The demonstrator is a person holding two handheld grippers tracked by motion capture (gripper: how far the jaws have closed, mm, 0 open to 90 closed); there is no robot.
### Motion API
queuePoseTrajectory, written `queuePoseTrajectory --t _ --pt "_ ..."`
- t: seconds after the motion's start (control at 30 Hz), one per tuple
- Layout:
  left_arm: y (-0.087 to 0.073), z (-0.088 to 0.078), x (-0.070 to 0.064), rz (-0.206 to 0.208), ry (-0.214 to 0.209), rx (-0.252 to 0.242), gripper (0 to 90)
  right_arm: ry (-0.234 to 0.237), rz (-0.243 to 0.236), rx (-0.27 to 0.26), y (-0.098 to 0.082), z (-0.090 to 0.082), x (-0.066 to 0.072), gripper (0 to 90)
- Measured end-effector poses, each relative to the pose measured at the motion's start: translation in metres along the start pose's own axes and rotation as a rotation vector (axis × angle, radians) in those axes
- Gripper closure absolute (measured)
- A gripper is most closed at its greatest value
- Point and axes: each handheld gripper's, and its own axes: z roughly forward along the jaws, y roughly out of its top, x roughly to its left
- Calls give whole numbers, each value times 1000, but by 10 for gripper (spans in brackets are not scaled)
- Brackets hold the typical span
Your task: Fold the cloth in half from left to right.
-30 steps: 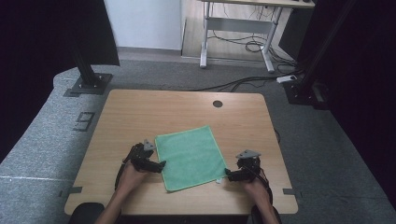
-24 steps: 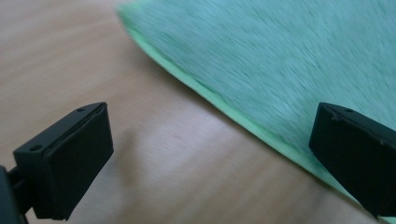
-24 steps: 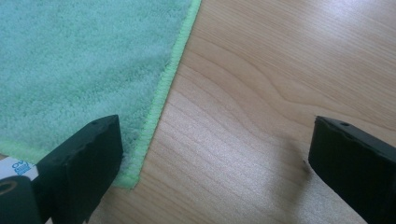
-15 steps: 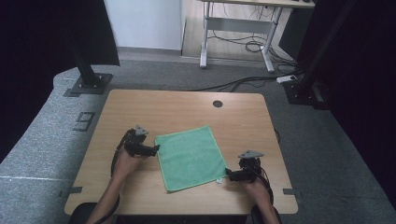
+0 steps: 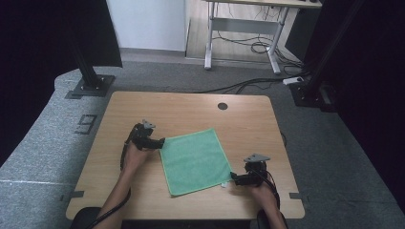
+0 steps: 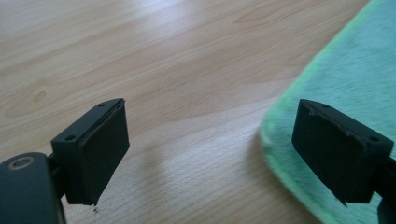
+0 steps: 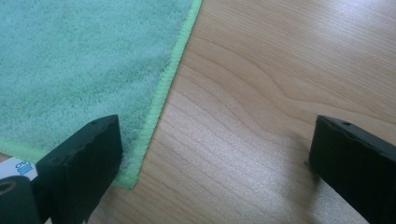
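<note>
A green cloth [image 5: 195, 161] was seen lying flat on the desk [image 5: 191, 107], between the two hand-held grippers. The left hand-held gripper [image 5: 159, 141] was held at the cloth's far left corner; its jaws were spread and had just been closing a little, with one jaw over the cloth's rounded corner [image 6: 299, 130] and the other over bare wood, nothing pinched. The right hand-held gripper [image 5: 234, 177] was held at the cloth's near right corner [image 7: 128, 179], jaws spread wide, one beside the hem and a white label [image 7: 16, 168], the other over bare wood.
</note>
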Motion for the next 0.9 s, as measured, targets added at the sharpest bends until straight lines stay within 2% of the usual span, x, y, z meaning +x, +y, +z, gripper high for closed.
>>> queuePoseTrajectory --t 0.1,0.17,0.33,0.4,0.7,0.83,0.9 --pt "-3 8 2 -19 26 12 125 0 -2 -2 0 0 0 27" --pt "-5 11 3 -12 34 24 130 1 -2 -4 0 0 0 26" --pt "-8 12 6 -38 10 6 124 4 -4 -5 0 0 0 26" --pt "-10 13 10 -79 -22 10 126 7 -7 -5 0 0 -1 26" --pt "-11 12 11 -77 -27 11 125 13 -37 -1 5 -4 1 80" --pt "-13 10 11 -79 -25 11 130 46 -35 -12 8 -8 4 82" --pt "-14 9 10 -79 -25 8 137 62 -50 -13 11 -9 9 88"
